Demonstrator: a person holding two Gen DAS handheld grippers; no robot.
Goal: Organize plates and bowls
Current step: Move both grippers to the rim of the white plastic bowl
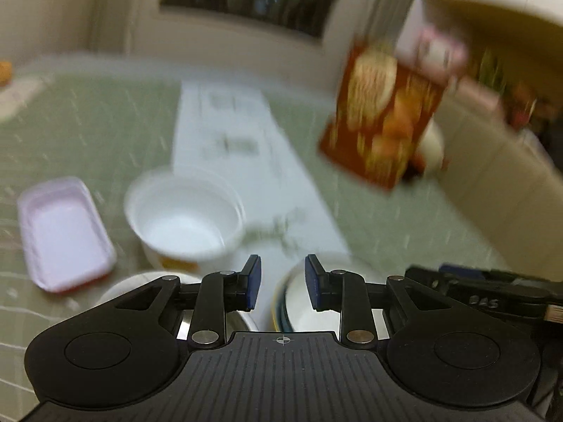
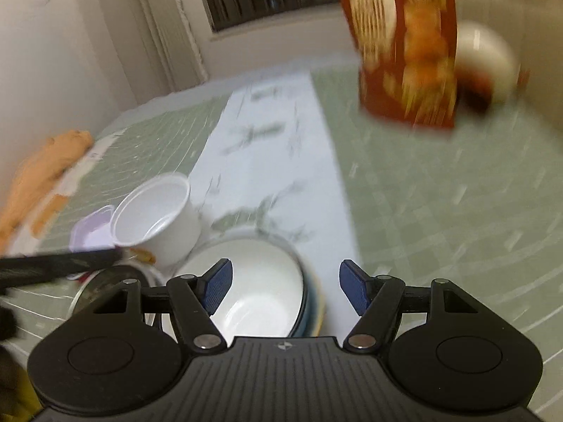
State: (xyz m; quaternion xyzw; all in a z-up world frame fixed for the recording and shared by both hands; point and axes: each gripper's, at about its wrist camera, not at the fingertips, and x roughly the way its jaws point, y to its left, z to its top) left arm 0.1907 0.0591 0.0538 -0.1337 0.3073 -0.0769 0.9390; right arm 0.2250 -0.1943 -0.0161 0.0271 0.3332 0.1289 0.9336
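Item one: my left hand-held gripper [image 1: 283,281], jaws narrow with nothing between the blue pads. Item two: my right hand-held gripper [image 2: 285,286], jaws wide and bare. Item three: a stack of bowls [image 2: 260,288], white one on top, sits on the desk [image 2: 440,204] just beneath both grippers, at the near end of a white paper strip [image 2: 274,147]. Item four: a white cup [image 1: 184,218] stands just beyond the stack, a pink tray [image 1: 65,232] to its left. Item five: a red box [image 1: 381,119], blurred, stands well apart at far right.
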